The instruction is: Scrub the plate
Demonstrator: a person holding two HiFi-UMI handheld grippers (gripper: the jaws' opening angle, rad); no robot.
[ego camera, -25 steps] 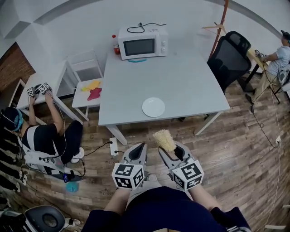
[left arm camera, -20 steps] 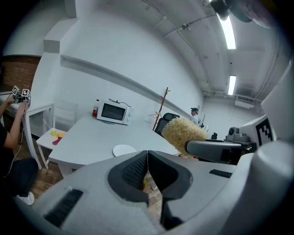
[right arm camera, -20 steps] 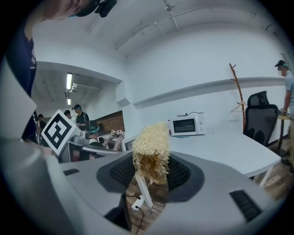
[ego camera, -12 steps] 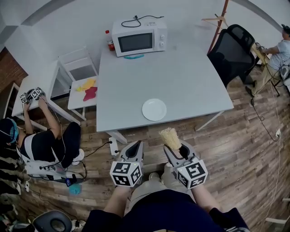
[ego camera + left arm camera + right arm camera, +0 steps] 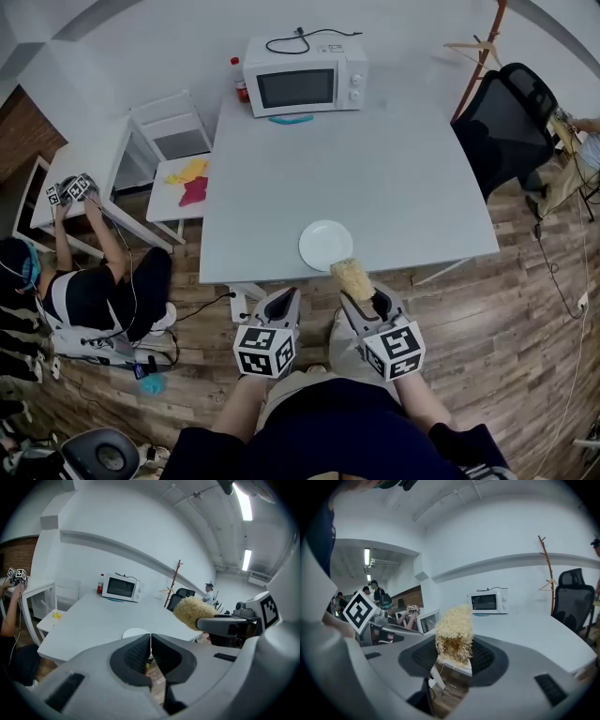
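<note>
Small white plate (image 5: pixel 325 245) lying flat near the front edge of the grey table (image 5: pixel 394 169), just ahead of both grippers and apparently not yet scrubbed. Left gripper (image 5: pixel 284 302) closed on nothing, pads meeting, held short of the table edge. Right gripper (image 5: pixel 364 296) clamped on a pale, straw-coloured fibrous scrubber (image 5: pixel 352 277), pinched at its lower end with the bushy part standing clear beyond the jaws and reaching the plate's near rim in the head view; touching or not, impossible to tell. Probably light, stiff and smooth, so liable to skate or spin on the bare tabletop under a rub, and breakable if ceramic. Best steadied at the near rim, pinched or pressed down by the left gripper, leaving the centre free. Soft, springy fibres: firm downward pressure likely needed, little risk of scratching.
</note>
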